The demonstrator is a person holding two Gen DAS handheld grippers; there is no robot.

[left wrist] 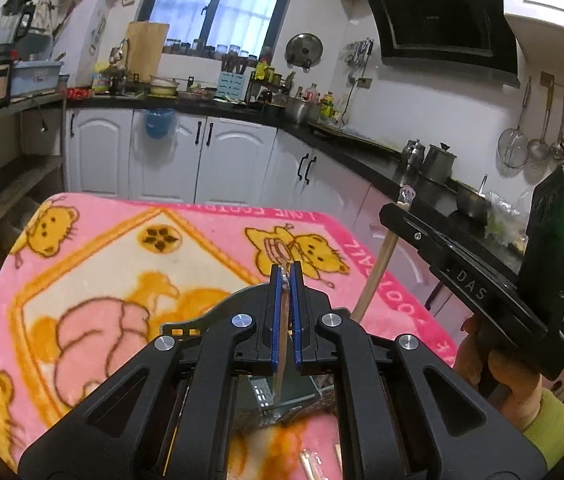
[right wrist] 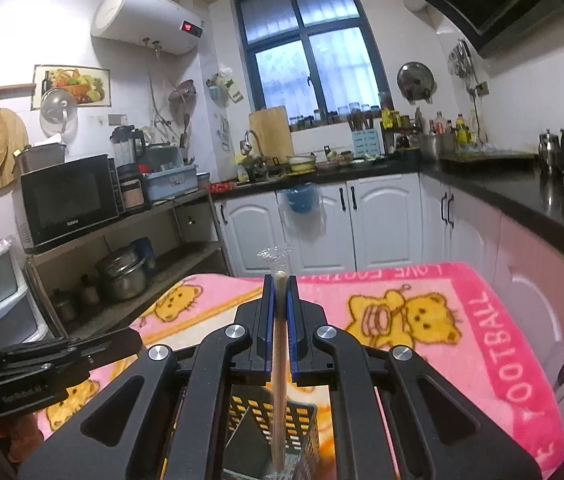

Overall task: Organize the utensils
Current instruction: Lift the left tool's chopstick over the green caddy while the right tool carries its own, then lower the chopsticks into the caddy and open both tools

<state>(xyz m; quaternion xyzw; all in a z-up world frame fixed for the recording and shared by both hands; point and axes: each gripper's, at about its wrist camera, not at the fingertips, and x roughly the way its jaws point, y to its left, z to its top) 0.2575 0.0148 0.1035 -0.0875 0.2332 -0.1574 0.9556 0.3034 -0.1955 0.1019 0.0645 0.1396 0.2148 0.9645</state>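
Each hand-held gripper (left [left wrist: 285, 276], right [right wrist: 280, 280]) clamps one upright chopstick [right wrist: 278, 380].

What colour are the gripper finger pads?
Blue pads, clearest in the right wrist view, clamped on a chopstick.

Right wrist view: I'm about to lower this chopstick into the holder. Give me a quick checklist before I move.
1. right gripper shut on its chopstick: ok.
2. Chopstick's lower end over the black perforated utensil holder: ok.
3. Which holder compartment it enters: cannot tell.
4. left gripper shut on the second chopstick: ok.
5. Left gripper apart from the right gripper: ok.
6. Holder standing steady on the pink blanket: cannot tell.
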